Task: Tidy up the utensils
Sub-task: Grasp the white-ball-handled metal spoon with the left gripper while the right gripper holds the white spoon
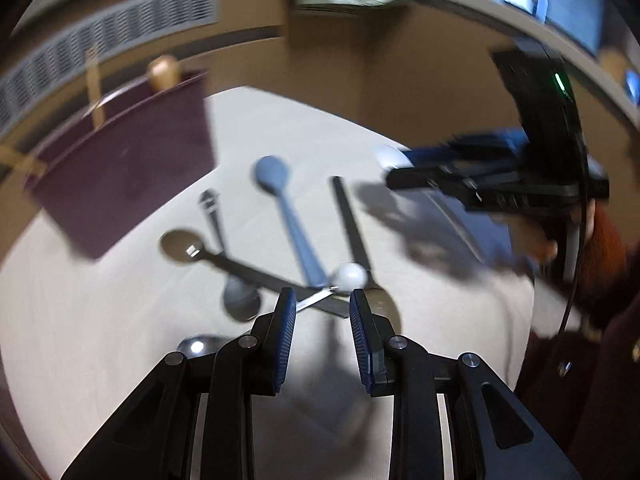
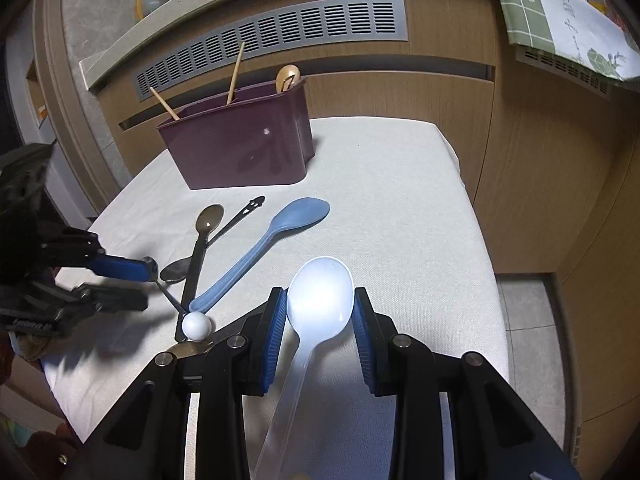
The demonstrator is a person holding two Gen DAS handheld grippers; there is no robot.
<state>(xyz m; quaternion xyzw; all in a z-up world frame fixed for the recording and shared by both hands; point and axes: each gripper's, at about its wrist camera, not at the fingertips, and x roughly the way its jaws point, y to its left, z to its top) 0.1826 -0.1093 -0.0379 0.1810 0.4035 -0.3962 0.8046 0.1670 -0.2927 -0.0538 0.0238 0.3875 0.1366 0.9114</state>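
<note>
So going left to right in the right wrist view: the left gripper (image 2: 148,286) comes in from the edge, blurry, jaws apart with nothing gripped, tips over the spoon pile. Next is the brown spoon (image 2: 202,240), a metal spoon (image 2: 176,270), the blue spoon (image 2: 264,248) and a little white ball (image 2: 196,326), all crossing each other on the white cloth (image 2: 400,200). Behind sits the maroon holder (image 2: 240,148) with chopsticks (image 2: 236,72) poking out. The right gripper (image 2: 320,312) has the white spoon (image 2: 320,296) clamped by its bowl, handle cut off below. Top right, the green-checked paper (image 2: 560,16) has writing I can't read.
</note>
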